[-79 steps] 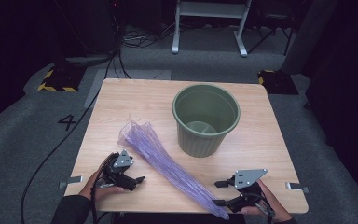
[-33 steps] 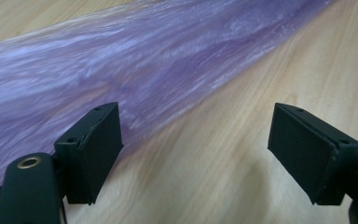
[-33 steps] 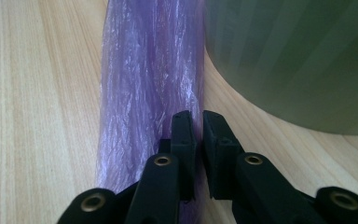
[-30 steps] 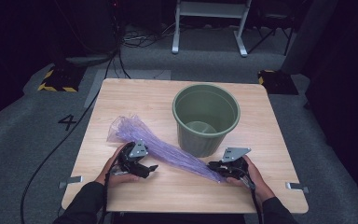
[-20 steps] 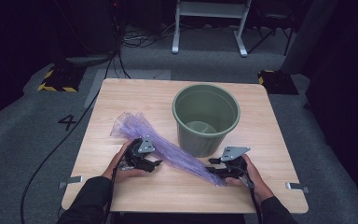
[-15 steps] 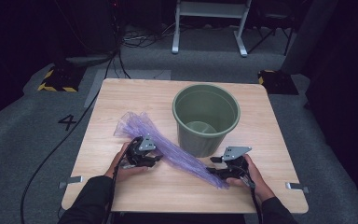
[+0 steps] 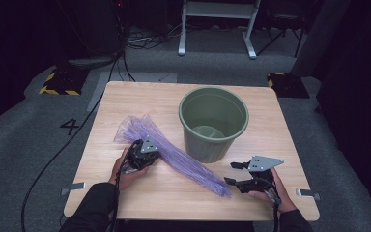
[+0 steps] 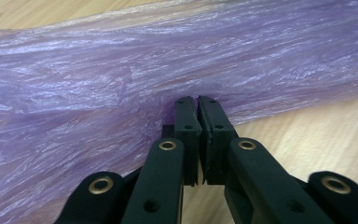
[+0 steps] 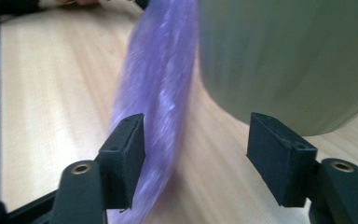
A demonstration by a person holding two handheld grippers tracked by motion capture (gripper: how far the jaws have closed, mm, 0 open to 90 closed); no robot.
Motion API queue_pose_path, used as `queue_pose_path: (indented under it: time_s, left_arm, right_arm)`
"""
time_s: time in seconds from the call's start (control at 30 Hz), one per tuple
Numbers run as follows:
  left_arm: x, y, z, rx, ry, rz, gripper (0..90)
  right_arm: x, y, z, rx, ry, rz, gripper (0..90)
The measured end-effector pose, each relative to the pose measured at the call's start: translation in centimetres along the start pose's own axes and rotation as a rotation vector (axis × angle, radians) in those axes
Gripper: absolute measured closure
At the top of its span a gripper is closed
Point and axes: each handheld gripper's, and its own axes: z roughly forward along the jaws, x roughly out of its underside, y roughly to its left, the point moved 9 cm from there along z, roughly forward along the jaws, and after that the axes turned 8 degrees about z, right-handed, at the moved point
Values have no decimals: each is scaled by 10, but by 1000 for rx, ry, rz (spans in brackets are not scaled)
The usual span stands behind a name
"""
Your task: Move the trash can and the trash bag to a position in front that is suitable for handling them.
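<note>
A long crumpled purple plastic bag [image 7: 174, 157] lies slantwise on the wooden table [image 7: 140, 101], its wide end at the left and its thin tail near the front right. My left gripper [image 7: 147, 155] sits at the bag's near edge by the wide end. In the left gripper view its jaws are shut, pinching the film of the purple bag [image 8: 121, 70] at the left gripper's [image 8: 198, 100] tips. My right gripper [image 7: 232, 173] stands open just right of the tail. In the right gripper view the bag's tail [image 9: 161, 93] runs between the jaws of the right gripper [image 9: 196, 140], closer to the left one.
A green plastic bucket [image 7: 214, 123] stands upright and empty behind the bag's tail, close to the right gripper; the bucket's wall [image 9: 284, 56] looms at the upper right. The table's front edge is near both hands. Cables and a metal stand [image 7: 217, 24] lie on the floor beyond.
The right gripper has opened and drawn back to the right, off the bag's tail. The left gripper has stayed at the bag's near edge, barely shifting.
</note>
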Motion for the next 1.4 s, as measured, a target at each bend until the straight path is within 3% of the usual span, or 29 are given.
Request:
queue_pose_path:
  time_s: [0.17,0.23,0.3,0.4,0.43,0.47,0.5,0.57,0.6,0.63,0.67,0.7,0.73,0.8,0.83,0.87,0.97,1.1,1.17,1.2,1.23,1.27,1.4]
  left_arm:
    - [4,4,-3,-21,11,-18,868]
    - [5,5,-4,-19,12,-23,867]
    - [6,5,-5,-19,17,-23,867]
    - [7,6,-6,-13,14,-29,863]
    - [8,7,-6,-11,11,-32,843]
    - [8,8,-6,-8,7,-30,843]
    - [9,8,-6,-4,2,-32,814]
    - [9,10,-7,4,-6,-35,796]
    - [10,9,-7,11,-10,-36,773]
    - [10,8,-9,26,-12,-28,674]
    - [10,8,-9,26,-12,-28,631]
    - [10,5,-10,46,-12,-19,631]
    - [9,0,-11,72,-22,0,494]
    - [4,-4,-13,83,-38,10,330]
    - [4,-4,-13,83,-38,10,279]
    - [-1,-7,-14,92,-63,9,279]
    - [-16,-19,-19,114,-131,42,169]
    - [-36,-32,-23,112,-197,80,152]
    - [-39,-34,-23,113,-204,94,152]
    - [-43,-38,-20,114,-197,121,151]
    - [-43,-38,-20,114,-197,121,152]
    - [-44,-41,-15,95,-166,158,152]
    - [-44,-47,-10,110,-150,183,152]
  right_arm:
    - [4,19,-4,-55,0,-6,336]
    - [13,32,2,-78,33,-27,330]
    - [23,36,13,-58,83,-53,357]
    - [28,33,20,-41,104,-41,430]
    - [31,24,27,-1,116,-26,479]
    - [31,24,27,-1,116,-26,479]
    - [32,16,31,28,106,-13,560]
    - [32,13,32,29,101,-6,610]
    - [32,11,33,27,97,-6,647]
    - [31,9,34,34,93,-8,729]
    - [31,9,34,34,93,-8,729]
    - [31,8,35,32,93,-11,750]
    - [30,7,37,33,92,-10,762]
    - [30,6,40,29,95,-11,776]
    - [30,6,40,29,95,-11,776]
    - [29,7,41,20,94,-14,780]
    - [27,11,43,-1,97,-27,783]
    - [24,13,47,-19,103,-41,784]
    - [23,13,48,-25,102,-43,784]
    - [21,14,49,-36,103,-47,784]
    - [21,14,49,-36,103,-47,784]
    - [20,16,49,-44,109,-60,785]
    - [19,17,47,-61,114,-68,784]
